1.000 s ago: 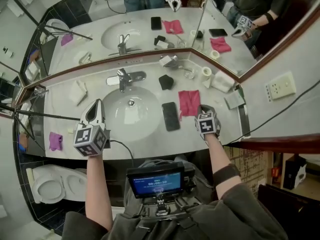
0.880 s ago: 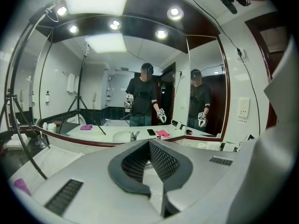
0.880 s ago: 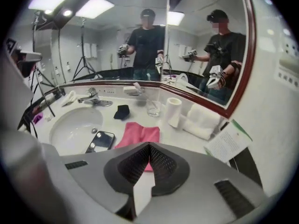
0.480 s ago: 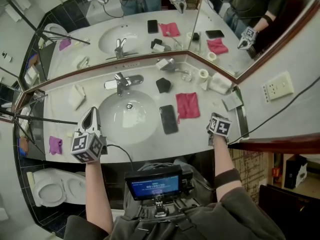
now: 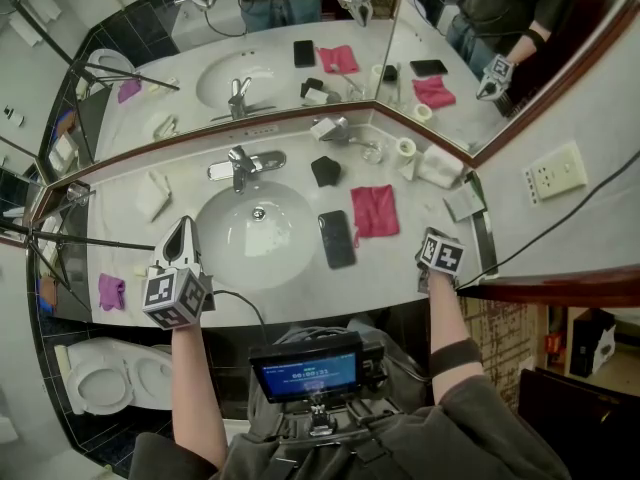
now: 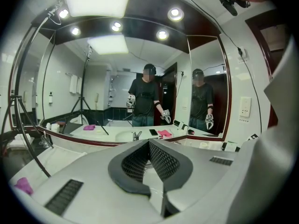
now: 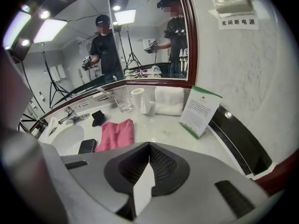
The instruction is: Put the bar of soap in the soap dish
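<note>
Both grippers are parked at the counter's front edge, nothing started. The left gripper [image 6: 148,143], lower left, is clamped shut and empty. The right gripper [image 7: 149,146], lower right, is also closed on nothing. The likely soap, a pale bar [image 5: 140,267], waits far left. The black dish [image 5: 326,171] sits centre, beyond the phone [image 5: 337,238].

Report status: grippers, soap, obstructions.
Left gripper shut, empty, at sink's left edge. Right gripper shut, empty, near counter's right end. Soap bar not held; cannot pick it out. Phone and pink cloth lie between sink and right gripper.
</note>
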A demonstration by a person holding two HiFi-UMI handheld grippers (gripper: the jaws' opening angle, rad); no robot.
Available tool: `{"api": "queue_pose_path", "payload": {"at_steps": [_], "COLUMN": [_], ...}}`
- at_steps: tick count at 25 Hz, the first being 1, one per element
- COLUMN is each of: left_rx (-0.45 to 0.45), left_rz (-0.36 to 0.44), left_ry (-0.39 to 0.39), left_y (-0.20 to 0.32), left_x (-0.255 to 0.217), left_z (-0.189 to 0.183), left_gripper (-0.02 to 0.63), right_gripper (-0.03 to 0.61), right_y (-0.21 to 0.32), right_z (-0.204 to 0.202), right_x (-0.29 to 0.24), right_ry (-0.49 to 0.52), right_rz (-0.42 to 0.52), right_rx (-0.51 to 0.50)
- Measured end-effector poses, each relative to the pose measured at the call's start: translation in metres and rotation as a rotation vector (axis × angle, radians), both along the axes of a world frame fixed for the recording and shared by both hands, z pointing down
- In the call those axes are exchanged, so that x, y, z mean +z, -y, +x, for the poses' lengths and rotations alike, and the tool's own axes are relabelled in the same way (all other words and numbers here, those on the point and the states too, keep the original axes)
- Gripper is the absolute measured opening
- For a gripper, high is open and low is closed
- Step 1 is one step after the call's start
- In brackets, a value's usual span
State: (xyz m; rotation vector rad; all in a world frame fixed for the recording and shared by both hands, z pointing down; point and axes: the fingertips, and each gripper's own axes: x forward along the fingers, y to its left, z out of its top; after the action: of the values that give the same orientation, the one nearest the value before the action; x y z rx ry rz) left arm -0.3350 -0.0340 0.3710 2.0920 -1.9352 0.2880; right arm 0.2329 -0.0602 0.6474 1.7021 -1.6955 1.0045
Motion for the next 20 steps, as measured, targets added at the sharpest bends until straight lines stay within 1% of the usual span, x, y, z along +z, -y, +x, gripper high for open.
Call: {"api": "queue_pose_path", "payload": {"at_steps": [7,10,20], "left_rx": [0.006,0.001,0.004], "left_rz": [-0.002,-0.003,-0.014], "left_ry": [0.002,0.005,0.000], "left_y": [0.001,-0.001,-0.007], "left_x": [-0.008,-0.003,0.006], "left_z": [0.006,0.003,0.005], "left_gripper": [0.002,0.002,0.002], "right_gripper": [0.018,0.018,0.019], "right_y": [0.000,0.000,0.019], "right_z": [0.000,0.003,-0.003], "right_x": [-0.004,-0.006,-0.043], "right_ry": [0.004,0.010,0.026], "right_rz": [0.012,0.017,0.111], "right_rx": [0.000,0.006,-0.008]}}
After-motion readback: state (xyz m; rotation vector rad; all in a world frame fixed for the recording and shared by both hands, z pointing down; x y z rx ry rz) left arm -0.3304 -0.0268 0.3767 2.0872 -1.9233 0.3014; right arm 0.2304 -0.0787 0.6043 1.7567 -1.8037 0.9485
